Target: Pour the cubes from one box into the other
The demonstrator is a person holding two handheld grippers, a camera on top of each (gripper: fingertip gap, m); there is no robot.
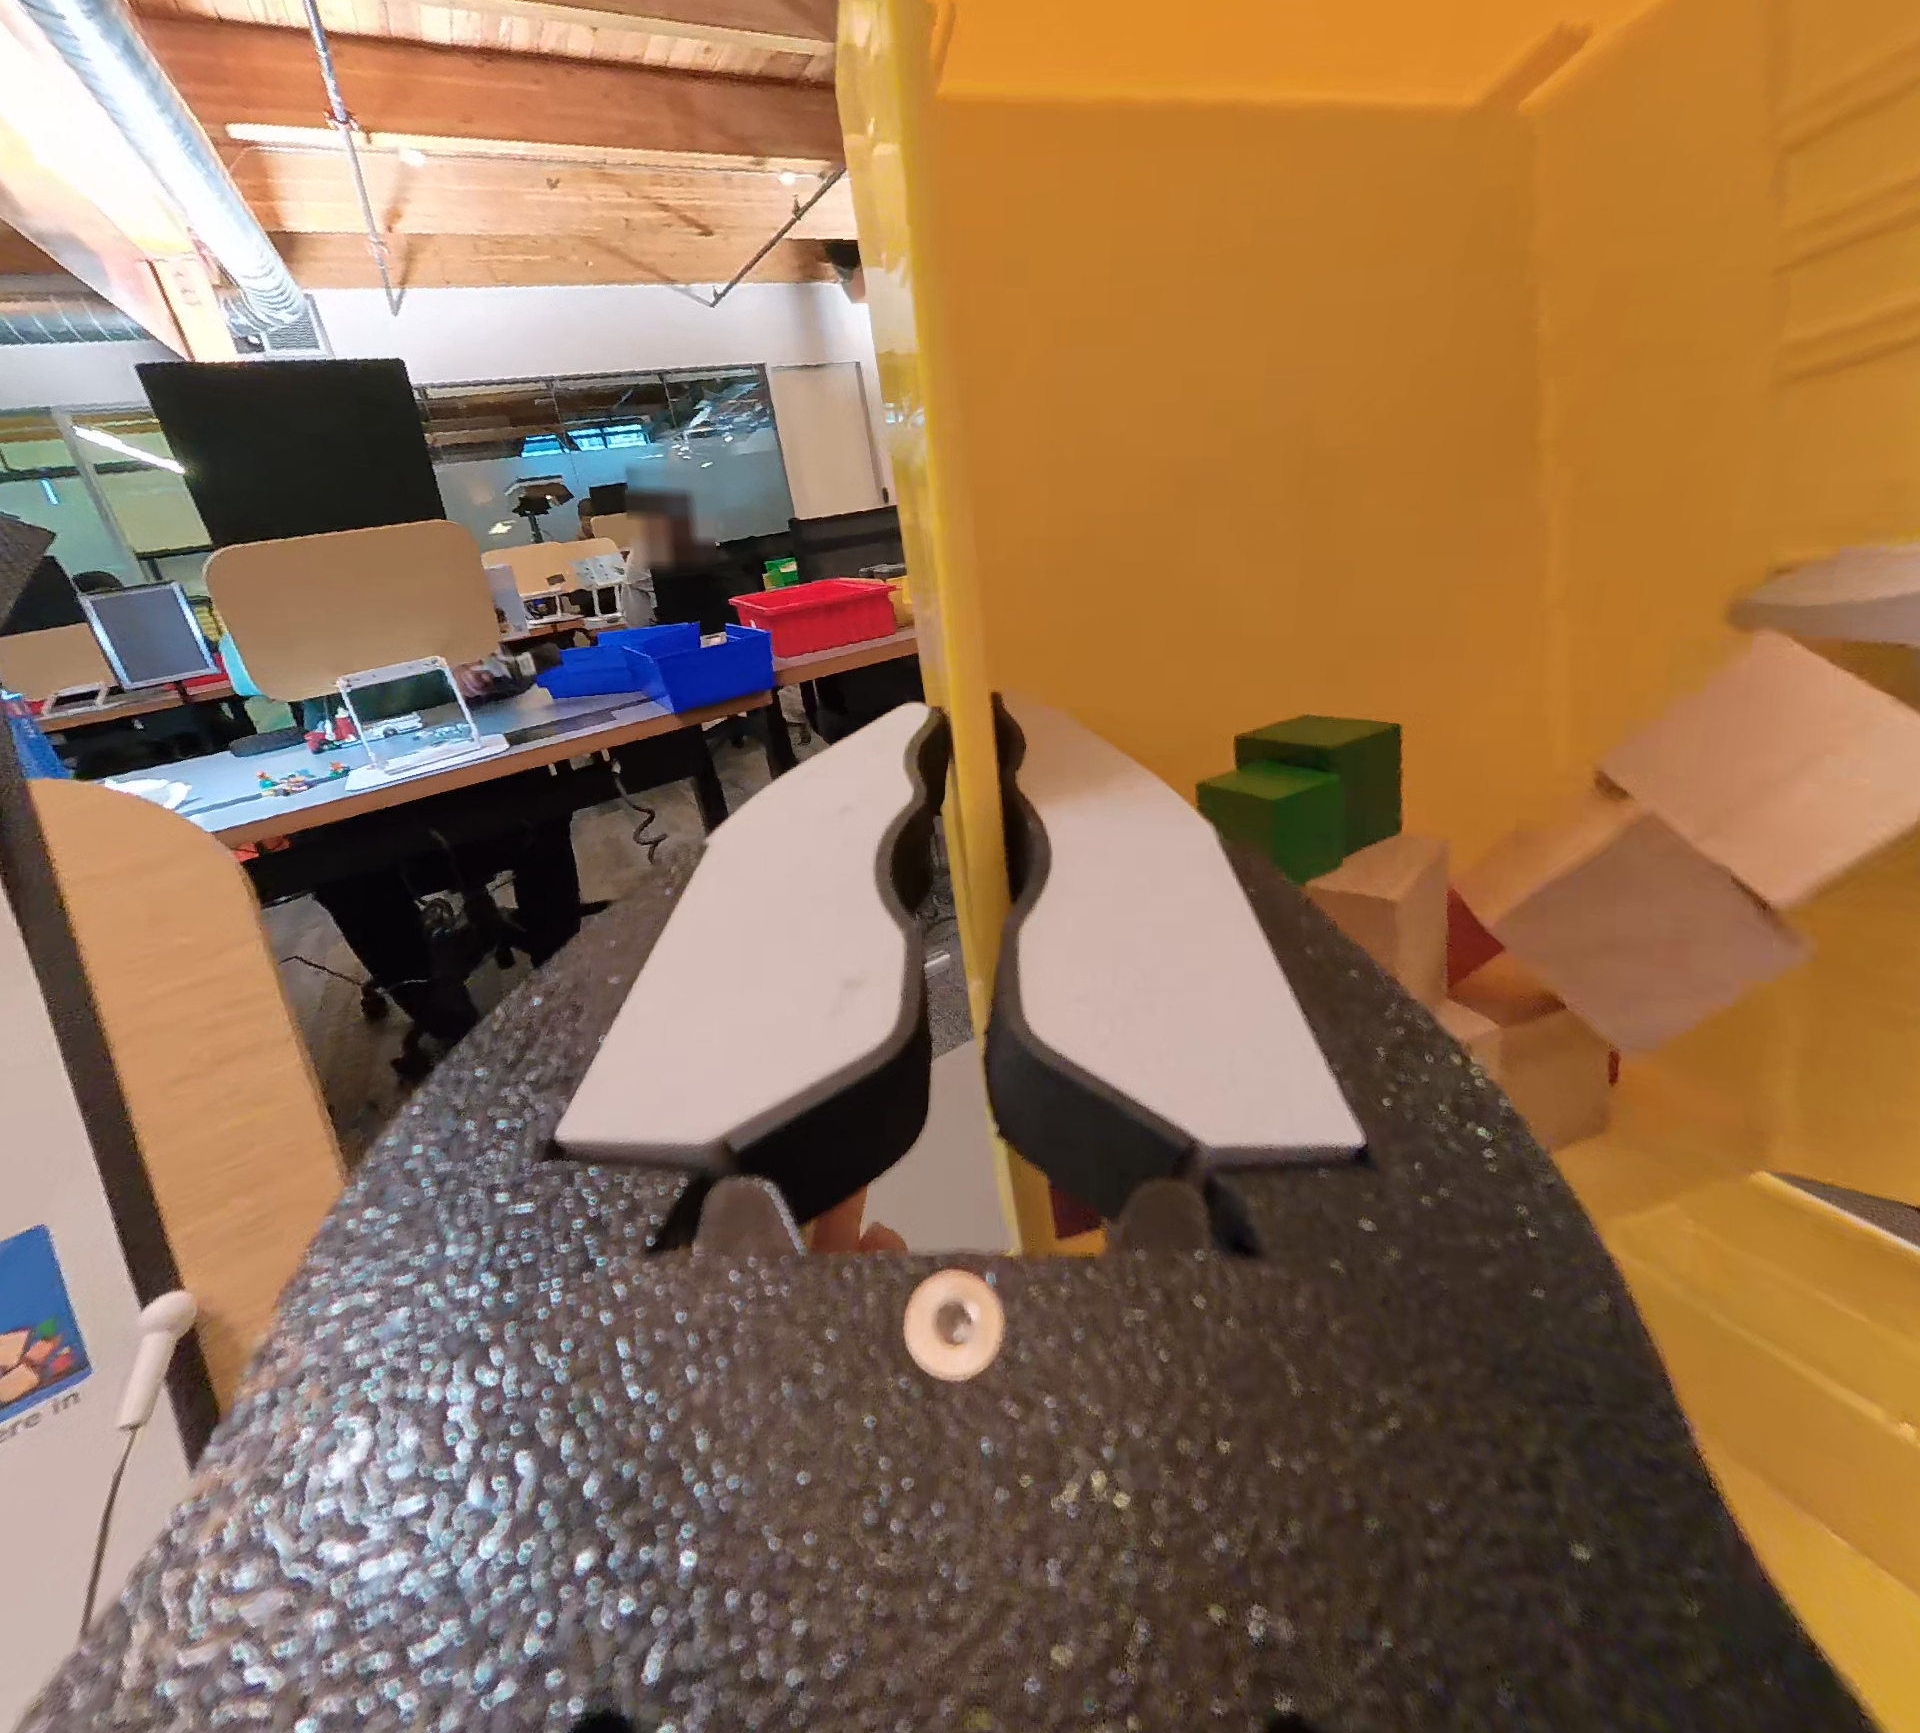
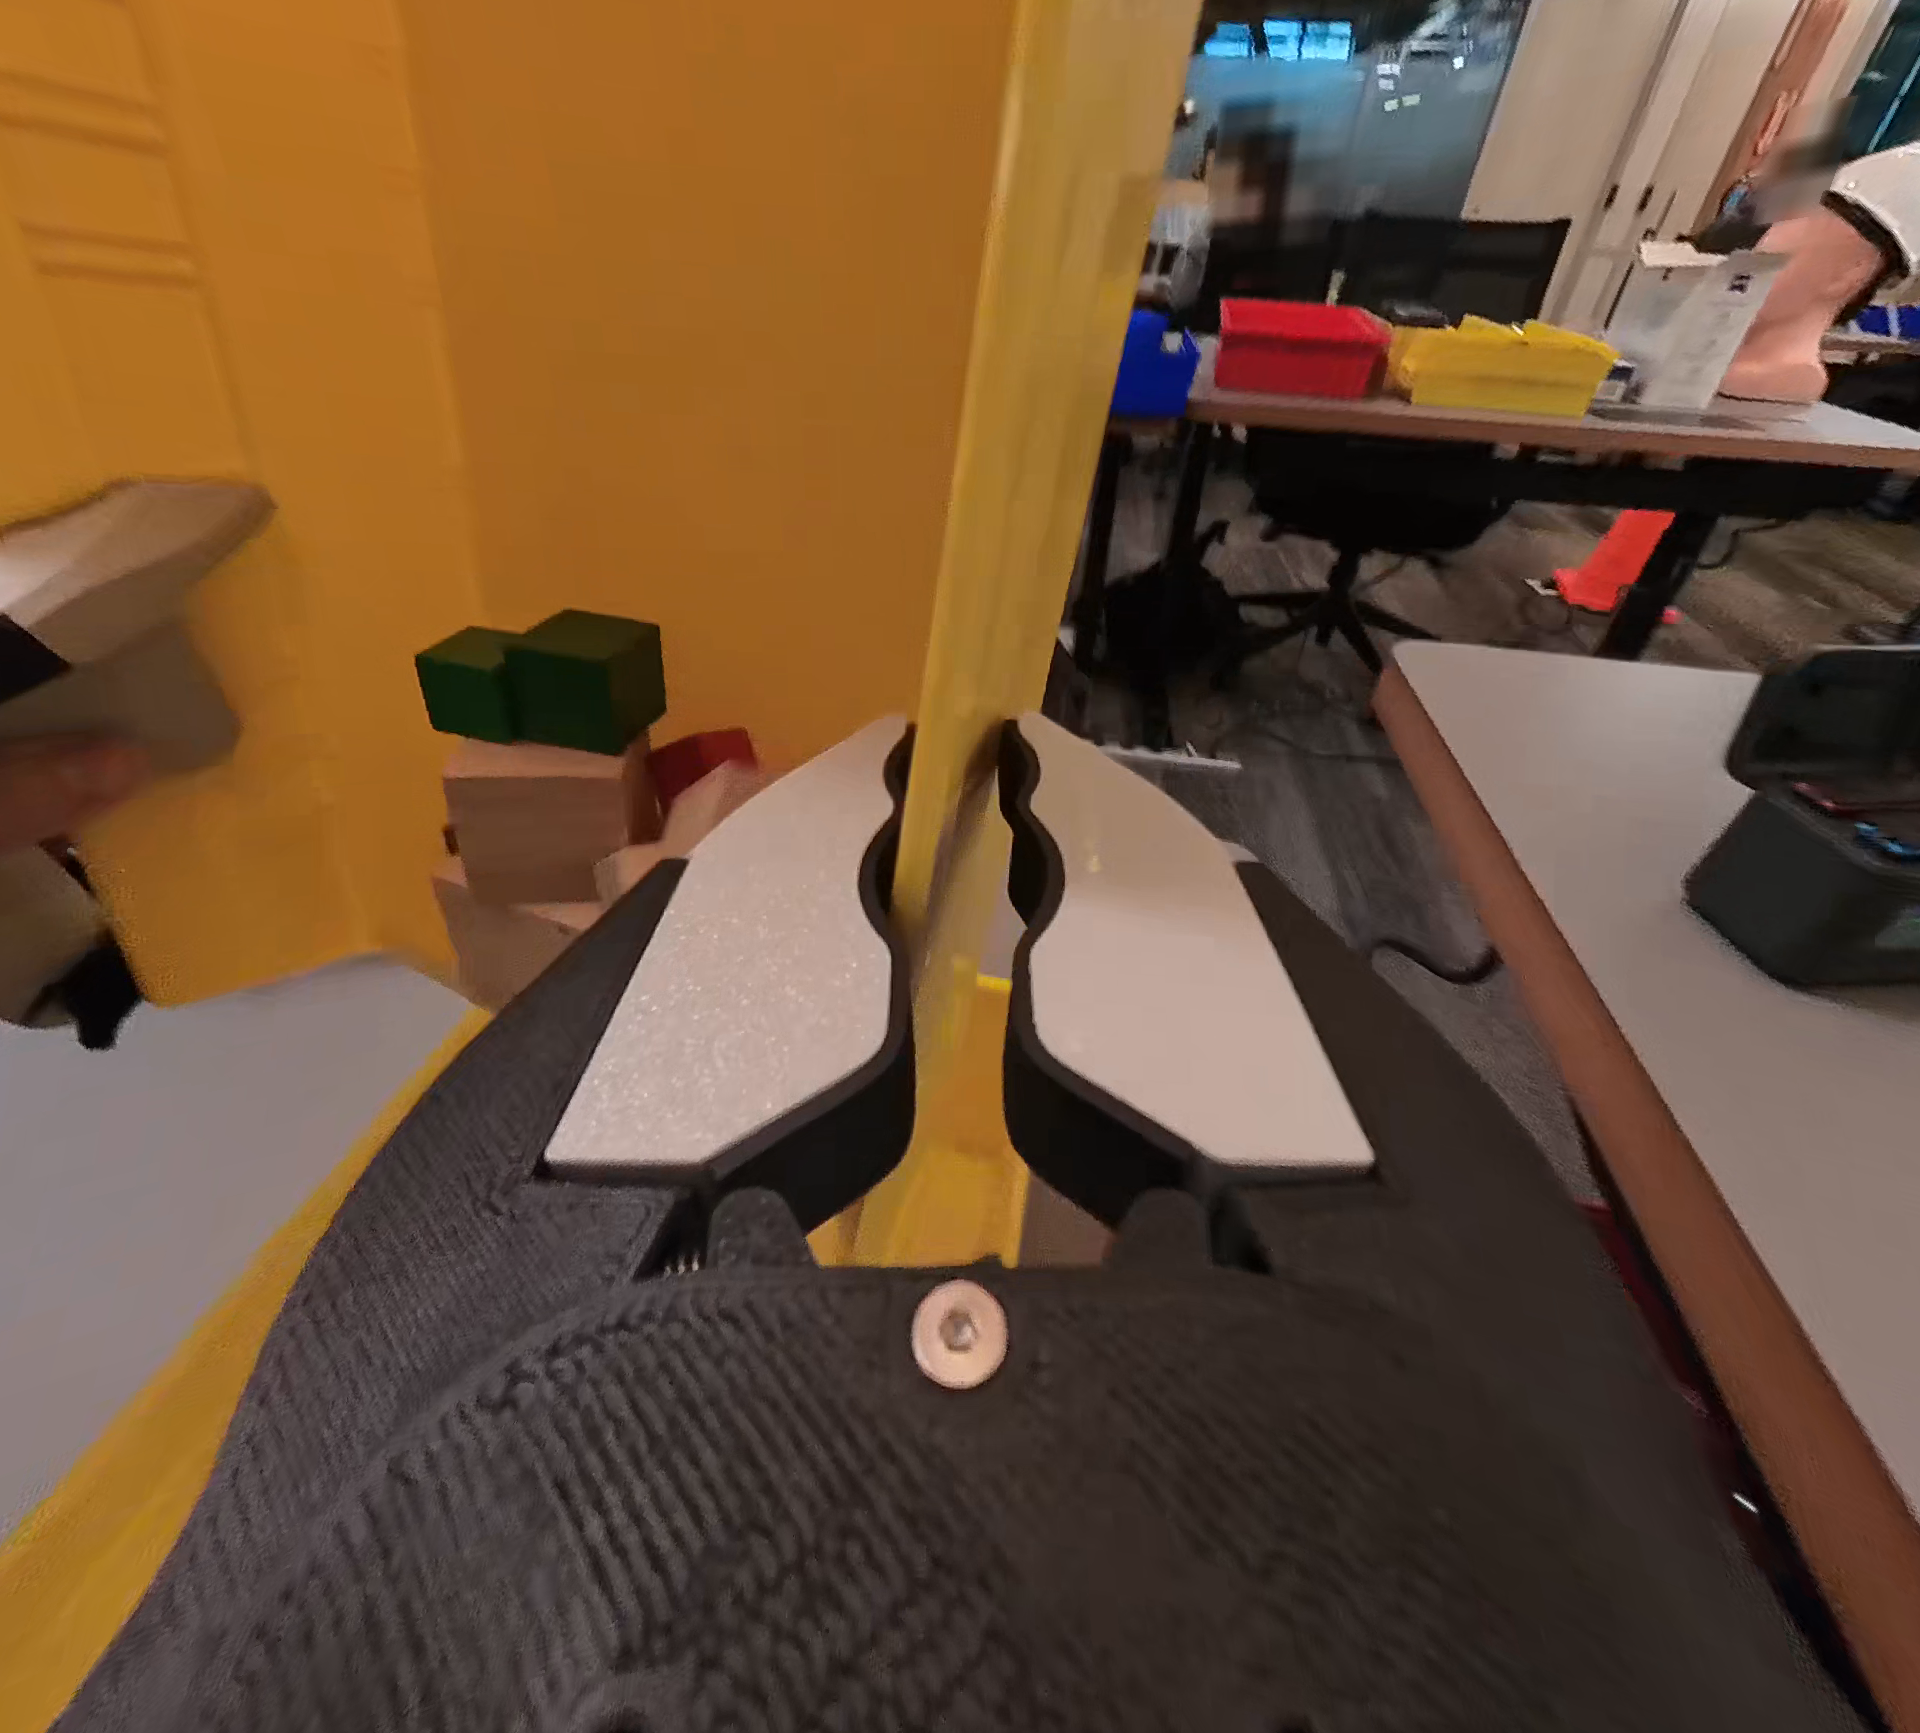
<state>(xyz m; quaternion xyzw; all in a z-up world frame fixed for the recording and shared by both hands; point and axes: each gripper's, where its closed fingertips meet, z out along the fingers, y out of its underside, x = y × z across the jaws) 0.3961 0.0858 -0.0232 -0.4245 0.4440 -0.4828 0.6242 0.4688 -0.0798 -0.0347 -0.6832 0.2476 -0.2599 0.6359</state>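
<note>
The yellow box [image 1: 1299, 436] runs past the frame edges, and falling pale cubes [image 1: 1704, 862] are motion-blurred

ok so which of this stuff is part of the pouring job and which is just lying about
Part of the job:
- yellow box, tipped, both grippers clamped on opposite walls
- left gripper
- right gripper
- green cubes
- wooden cubes
- red cube

Lying about:
- red bin
- blue bins
- yellow bin
- black case

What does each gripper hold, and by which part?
Both hold the yellow box: left gripper and right gripper each clamp an opposite side wall, near its rim.
</note>
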